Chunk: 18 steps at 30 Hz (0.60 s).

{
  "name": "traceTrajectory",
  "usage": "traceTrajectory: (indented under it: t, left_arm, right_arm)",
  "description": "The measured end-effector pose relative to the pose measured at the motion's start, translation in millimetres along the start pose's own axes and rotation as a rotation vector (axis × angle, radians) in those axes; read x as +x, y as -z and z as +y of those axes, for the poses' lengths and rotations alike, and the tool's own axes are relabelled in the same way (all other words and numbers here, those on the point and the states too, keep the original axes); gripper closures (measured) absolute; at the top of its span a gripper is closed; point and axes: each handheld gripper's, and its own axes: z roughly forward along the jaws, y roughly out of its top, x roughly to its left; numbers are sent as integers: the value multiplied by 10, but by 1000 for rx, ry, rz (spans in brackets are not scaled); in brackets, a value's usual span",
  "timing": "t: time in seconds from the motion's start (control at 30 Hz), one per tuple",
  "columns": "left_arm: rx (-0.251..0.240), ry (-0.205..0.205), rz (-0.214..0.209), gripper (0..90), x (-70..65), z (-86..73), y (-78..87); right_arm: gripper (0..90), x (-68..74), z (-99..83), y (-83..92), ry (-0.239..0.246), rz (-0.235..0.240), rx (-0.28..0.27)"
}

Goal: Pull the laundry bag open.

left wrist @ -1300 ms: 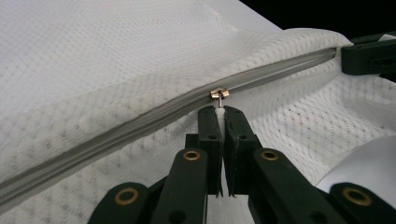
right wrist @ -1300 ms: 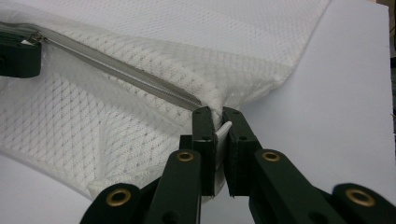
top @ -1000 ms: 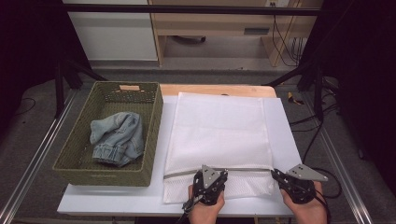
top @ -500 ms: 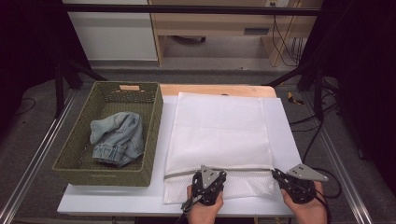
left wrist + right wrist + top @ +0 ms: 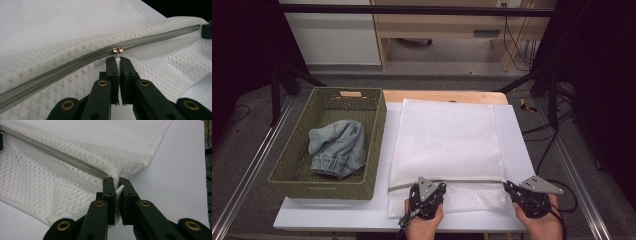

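white mesh zippered bag (image 5: pixel 447 145): zipper runs left-right along my near edge | left gripper (image 5: pixel 117 58) jaws pinching metal zipper pull (image 5: pixel 117 50) | right gripper (image 5: pixel 116 180) jaws pinching bag corner

White table (image 5: pixel 337 220) bears green basket (image 5: pixel 327 187) and, apparently, mesh bag (image 5: pixel 447 140).

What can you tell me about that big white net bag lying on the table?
The white mesh bag lies flat on the white table, right of the green basket. It looks like soft netted fabric with a grey zipper running across near its front edge. The left tongs are shut on the pull of the small metal slider, partway along the zipper. The right tongs pinch the bag's fabric at the zipper's end.
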Motion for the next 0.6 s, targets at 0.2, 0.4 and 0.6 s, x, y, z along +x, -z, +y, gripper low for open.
traceTrajectory:
  t: [0.2,0.4,0.6]
  left_arm:
    - [0,6,10,871,51,-10,33]
    - [4,7,18,871,88,-23,57]
    - [-1,18,29,871,159,-34,102]
  right_arm:
    - [847,-1,0,-2,4,-1,1]
    - [847,-15,-8,0,0,-6,1]
    - [847,-19,-12,3,-7,-7,5]
